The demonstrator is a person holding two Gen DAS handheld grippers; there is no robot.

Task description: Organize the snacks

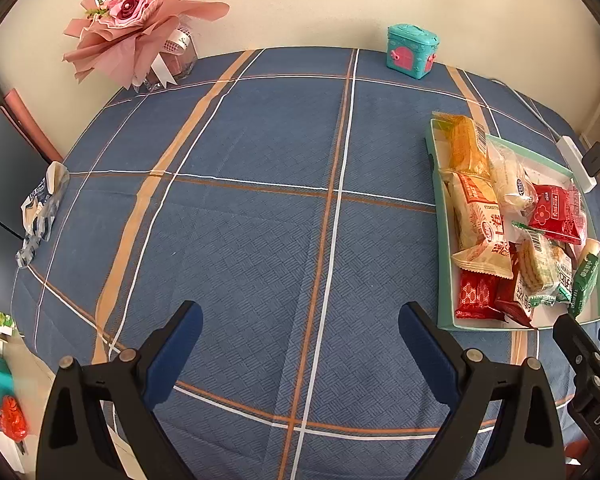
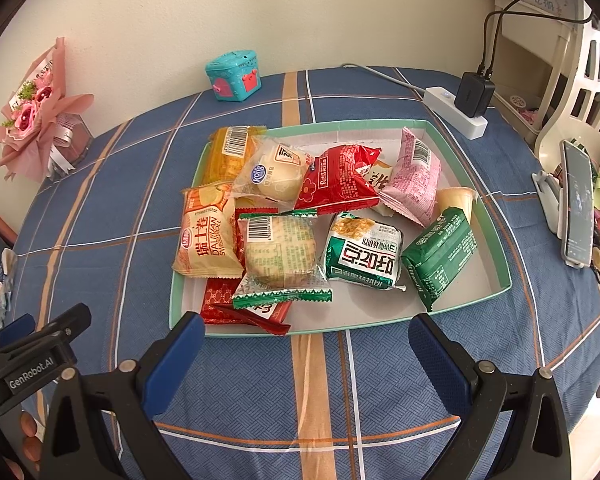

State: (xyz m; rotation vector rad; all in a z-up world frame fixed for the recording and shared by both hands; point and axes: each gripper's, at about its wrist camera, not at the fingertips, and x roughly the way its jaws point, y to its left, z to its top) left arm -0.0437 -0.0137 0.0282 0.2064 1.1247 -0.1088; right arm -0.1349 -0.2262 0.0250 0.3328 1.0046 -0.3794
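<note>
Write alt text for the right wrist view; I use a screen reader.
A shallow mint-green cardboard tray heaped with wrapped snack packets sits on a blue plaid tablecloth, just beyond the open blue-padded right gripper. A turquoise toy box stands behind.

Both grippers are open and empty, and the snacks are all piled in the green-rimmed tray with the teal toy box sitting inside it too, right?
Not quite. In the right wrist view the teal toy box stands on the tablecloth behind the tray, by the wall. The rest holds.
</note>
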